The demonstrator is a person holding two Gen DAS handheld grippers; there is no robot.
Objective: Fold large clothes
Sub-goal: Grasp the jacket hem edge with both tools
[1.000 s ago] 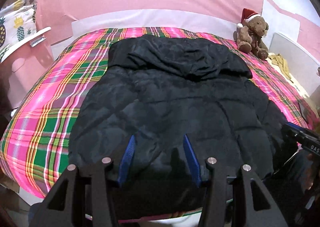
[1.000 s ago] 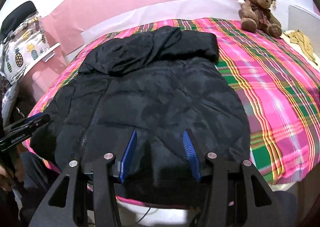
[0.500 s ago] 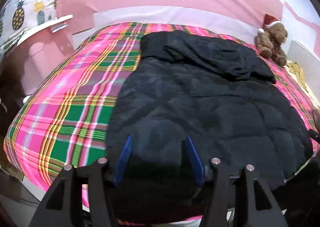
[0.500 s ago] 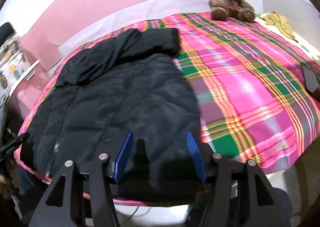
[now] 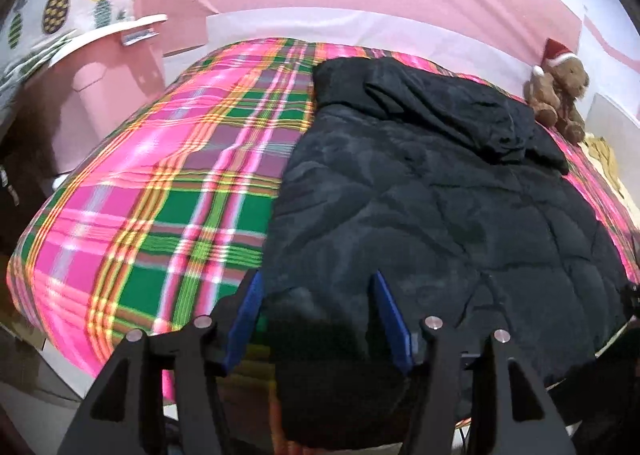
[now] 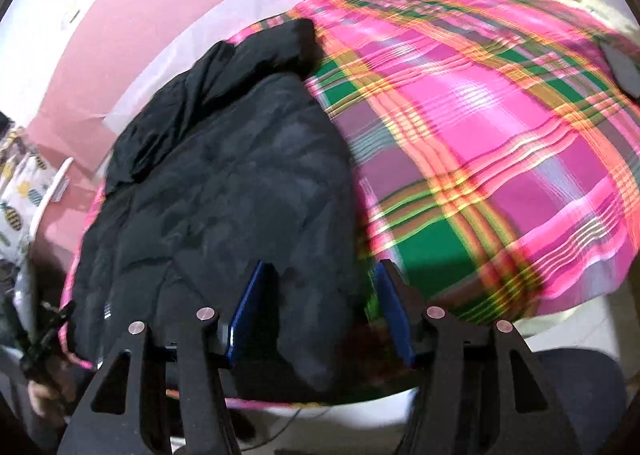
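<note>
From the left wrist, the black quilted jacket (image 5: 432, 207) lies flat on the plaid bedspread (image 5: 152, 195), hood toward the headboard, hem draping off the near edge. The left gripper (image 5: 316, 311) has its fingers spread, straddling the jacket's left hem corner. It looks soft, puffy and light, probably slick-shelled; the hem corners seem the best hold.

From the right wrist, the right gripper (image 6: 320, 303) is likewise apart at the right hem corner. The sleeves appear tucked beneath, though that is hard to confirm; the hem's underside is hidden, and motion blur smears the plaid.
</note>
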